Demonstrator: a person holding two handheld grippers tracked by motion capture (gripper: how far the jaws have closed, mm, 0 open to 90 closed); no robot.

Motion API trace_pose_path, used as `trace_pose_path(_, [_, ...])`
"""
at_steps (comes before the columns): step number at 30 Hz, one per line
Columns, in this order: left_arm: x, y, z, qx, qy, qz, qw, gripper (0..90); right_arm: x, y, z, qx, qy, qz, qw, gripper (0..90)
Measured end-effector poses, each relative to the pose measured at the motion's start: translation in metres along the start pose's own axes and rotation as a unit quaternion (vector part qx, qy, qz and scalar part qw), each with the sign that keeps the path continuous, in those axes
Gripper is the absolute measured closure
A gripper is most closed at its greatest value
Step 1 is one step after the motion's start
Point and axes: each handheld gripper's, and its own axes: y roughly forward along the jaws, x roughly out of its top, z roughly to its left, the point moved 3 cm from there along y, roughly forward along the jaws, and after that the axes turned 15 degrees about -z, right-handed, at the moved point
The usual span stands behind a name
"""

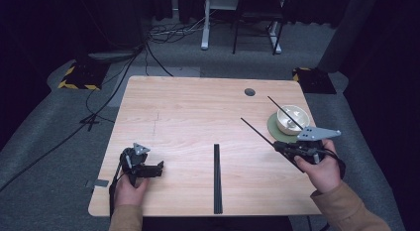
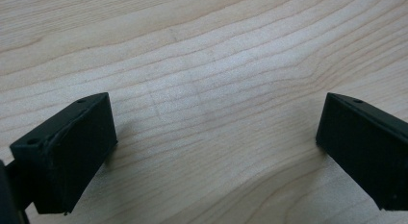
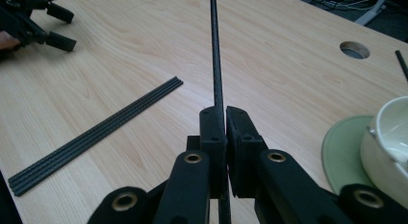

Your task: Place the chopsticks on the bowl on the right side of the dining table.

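Observation:
My right gripper is shut on a thin black rod that points up and away to the left over the table. A second black rod leans in a white bowl, which sits on a green coaster at the right. A bundle of several black rods lies flat near the table's front middle. My left gripper rests low at the front left, jaws wide open over bare wood.
The wooden table has a round cable hole at the back right. Cables and desk legs lie on the grey floor beyond the far edge.

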Motion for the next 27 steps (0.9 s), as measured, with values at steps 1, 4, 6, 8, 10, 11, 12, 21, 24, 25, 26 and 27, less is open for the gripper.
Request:
trace_pose_path(1, [0.0, 0.0, 0.0, -0.002, -0.001, 0.0, 1.0, 0.6, 0.003, -0.001, -0.003, 0.0, 0.001, -0.001, 1.0, 87.0])
trace_pose_path(4, [0.0, 0.0, 0.0, -0.001, -0.001, 0.0, 1.0, 0.6, 0.013, -0.004, -0.01, -0.007, -0.009, -0.003, 0.9999, 87.0])
trace_pose_path(6, [0.0, 0.0, 0.0, -0.001, 0.0, -0.001, 1.0, 0.7, 0.019, -0.006, -0.014, -0.012, -0.018, -0.002, 0.9998, 87.0])
trace_pose_path(8, [0.0, -0.001, 0.0, 0.001, 0.0, -0.001, 1.0, 0.7, 0.024, -0.008, -0.018, -0.015, -0.023, -0.002, 0.9996, 87.0])
trace_pose_path(10, [-0.001, -0.001, 0.0, 0.003, 0.0, 0.001, 1.0, 0.7, 0.029, -0.01, -0.024, -0.018, -0.024, -0.004, 0.9995, 87.0])
trace_pose_path(11, [-0.001, -0.001, 0.0, 0.003, -0.001, 0.001, 1.0, 0.7, 0.031, -0.011, -0.027, -0.019, -0.026, -0.004, 0.9995, 87.0])
trace_pose_path(12, [-0.001, -0.001, 0.0, 0.003, -0.001, 0.001, 1.0, 0.7, 0.033, -0.011, -0.031, -0.022, -0.022, -0.004, 0.9995, 87.0])
trace_pose_path(21, [-0.001, -0.001, 0.0, 0.002, -0.001, 0.002, 1.0, 0.7, 0.038, -0.013, -0.064, -0.037, -0.013, -0.009, 0.9992, 87.0])
trace_pose_path(24, [-0.001, -0.001, 0.0, 0.002, -0.001, 0.002, 1.0, 0.7, 0.039, -0.013, -0.076, -0.057, -0.027, -0.007, 0.998, 87.0])
trace_pose_path(25, [-0.001, -0.001, 0.0, 0.002, 0.0, 0.002, 1.0, 0.7, 0.039, -0.014, -0.081, -0.062, -0.032, -0.004, 0.9975, 87.0])
trace_pose_path(26, [-0.001, -0.002, 0.0, 0.002, 0.001, 0.003, 1.0, 0.7, 0.04, -0.014, -0.086, -0.067, -0.029, -0.003, 0.9973, 87.0])
trace_pose_path(27, [-0.001, -0.001, 0.0, 0.002, -0.001, 0.002, 1.0, 0.7, 0.04, -0.013, -0.09, -0.073, -0.029, -0.002, 0.9969, 87.0])
